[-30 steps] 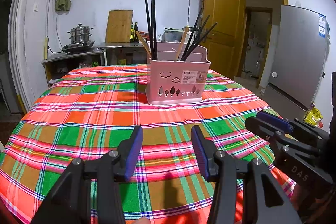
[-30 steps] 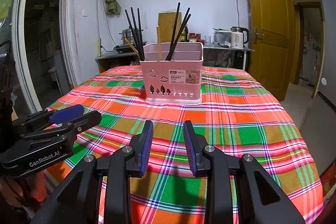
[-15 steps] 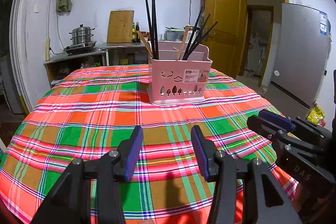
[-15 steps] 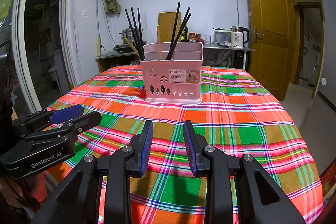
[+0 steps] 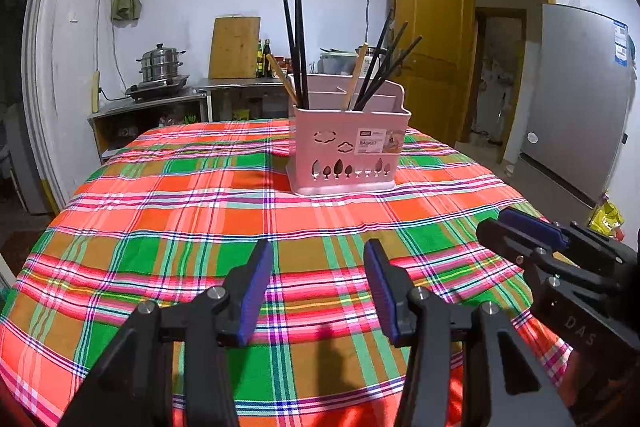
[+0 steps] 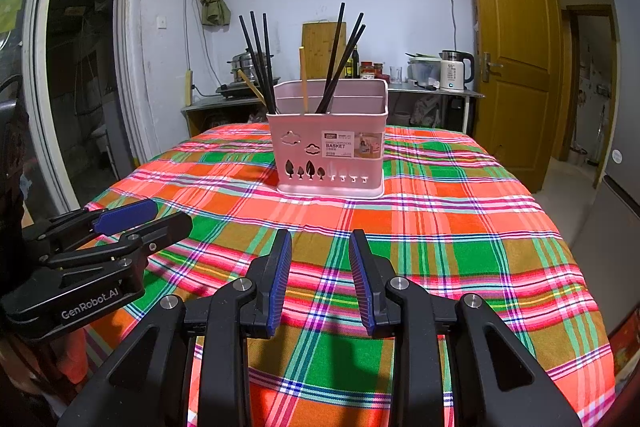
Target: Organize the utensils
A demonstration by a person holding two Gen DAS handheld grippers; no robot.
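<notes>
Your two grippers hang low over the near edge of the table [image 6: 460, 227], both empty: the left gripper [image 5: 318, 291] has its fingers spread wide, the right gripper [image 6: 320, 279] has them set at a narrower gap, and nothing lies between either pair. The task's thing, the pink basket [image 6: 330, 151], stands upright near the middle of the plaid cloth, well ahead of both grippers, with black chopsticks [image 6: 258, 59] and a few wooden chopsticks [image 6: 303, 79] already standing in it. My reading is that sorting is the step in hand, since black and wooden sticks share compartments, so pick one stick at a time. Come in from above, close on the upper part of a single stick where it stands free of its neighbours, and lift straight up along its lean so you do not drag the others or tip the light basket; steady the basket's rim with your other gripper if it shifts. The leaning black ones on the right cross each other, so take the outermost first. You cannot see the basket's inside: how many compartments it has, where the stick tips rest, and whether anything short lies at the bottom are all hidden behind its front wall.
</notes>
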